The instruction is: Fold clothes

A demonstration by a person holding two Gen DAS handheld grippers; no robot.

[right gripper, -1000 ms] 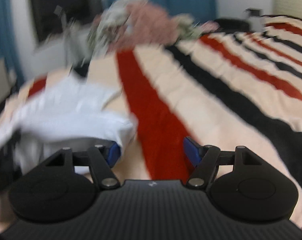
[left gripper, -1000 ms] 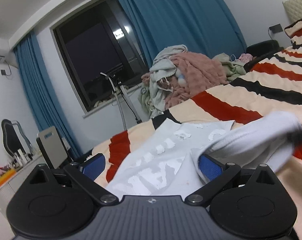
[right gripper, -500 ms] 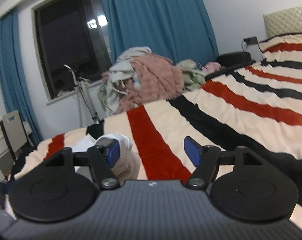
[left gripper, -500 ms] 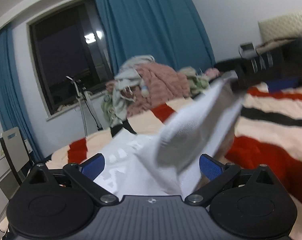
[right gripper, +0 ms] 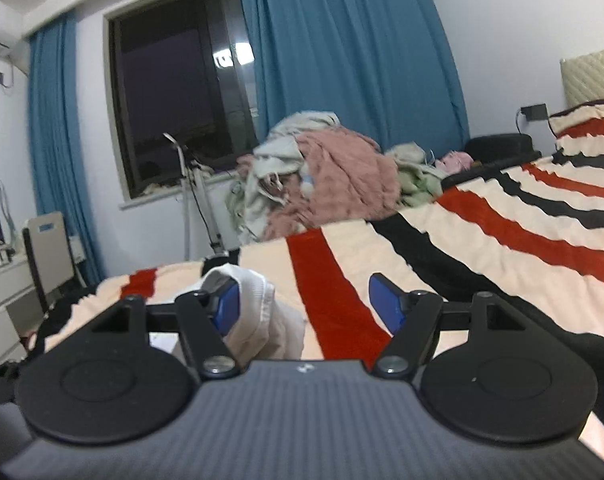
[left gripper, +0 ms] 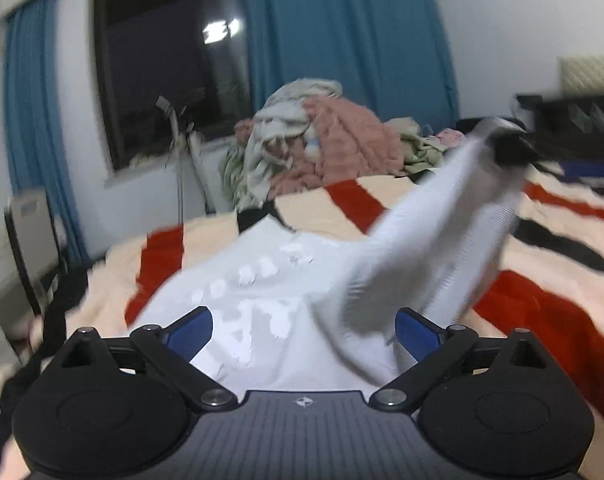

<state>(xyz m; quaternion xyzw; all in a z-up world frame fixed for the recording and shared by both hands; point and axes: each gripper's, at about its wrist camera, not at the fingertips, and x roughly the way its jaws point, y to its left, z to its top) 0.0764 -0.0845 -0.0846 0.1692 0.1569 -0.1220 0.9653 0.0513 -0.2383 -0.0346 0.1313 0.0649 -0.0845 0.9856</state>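
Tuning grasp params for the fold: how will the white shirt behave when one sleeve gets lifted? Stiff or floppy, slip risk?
Likely floppy: the lifted sleeve sags in a curve while the white shirt stays flat on the striped blanket.
Probably light: one finger of the right gripper carries the sleeve.
Slip looks possible: the fabric drapes over that left finger, jaws apart.

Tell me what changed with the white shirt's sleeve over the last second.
The white shirt's sleeve went from lying low across the shirt to stretched up and toward the right, draped over one finger of the right gripper, whose jaws stand apart rather than clamped. The left gripper stayed wide open over the shirt's printed front, which remains flat on the striped blanket.
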